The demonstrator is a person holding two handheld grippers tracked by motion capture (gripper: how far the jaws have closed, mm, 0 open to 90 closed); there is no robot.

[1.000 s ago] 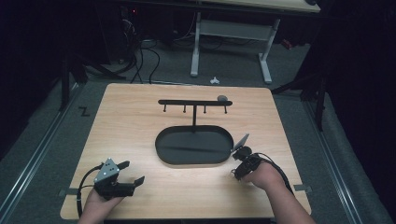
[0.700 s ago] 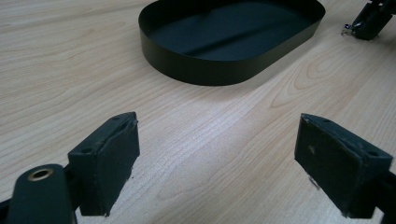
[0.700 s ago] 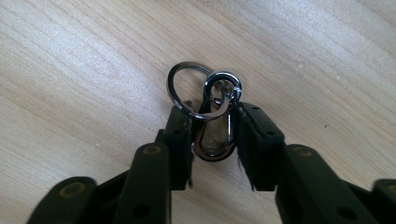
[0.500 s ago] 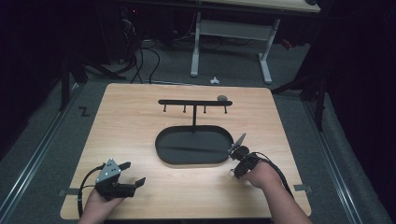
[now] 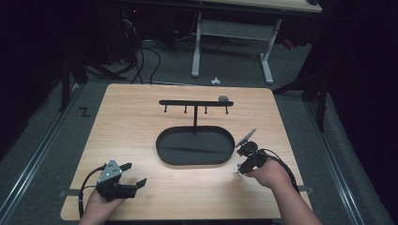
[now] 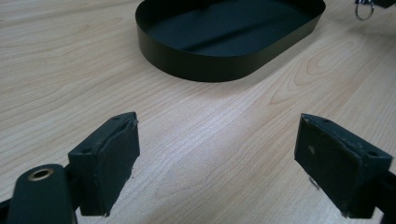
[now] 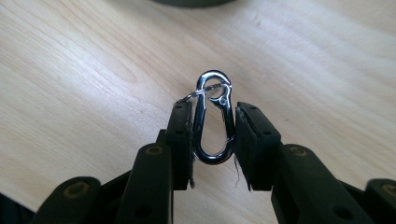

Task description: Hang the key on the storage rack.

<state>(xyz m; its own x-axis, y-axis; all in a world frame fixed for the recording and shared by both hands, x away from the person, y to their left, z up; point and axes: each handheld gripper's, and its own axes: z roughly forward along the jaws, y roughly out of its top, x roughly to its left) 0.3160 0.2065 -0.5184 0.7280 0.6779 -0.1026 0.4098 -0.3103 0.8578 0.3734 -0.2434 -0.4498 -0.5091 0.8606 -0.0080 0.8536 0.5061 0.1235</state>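
A silver carabiner clip (image 7: 212, 122) with a thin ring at its top stands upright between the pads of my right gripper (image 7: 214, 112), which is shut on it just above the wooden table. In the high view the right gripper (image 5: 239, 168) is at the right end of the black oval tray (image 5: 162, 150). A black rack (image 5: 195, 102) with several small hooks rises from the tray's far side. My left gripper (image 5: 136, 173) rests open near the front left of the table, its jaws (image 6: 217, 158) wide apart over bare wood and facing the tray (image 6: 205, 70).
A small grey object (image 5: 224, 98) sits on the right end of the rack's bar. The table (image 5: 131, 122) is pale wood with dark floor all round. A white desk frame (image 5: 230, 28) and cables lie beyond the far edge.
My right gripper has shifted slightly near the tray's right end, still holding the clip. The left gripper has barely moved.
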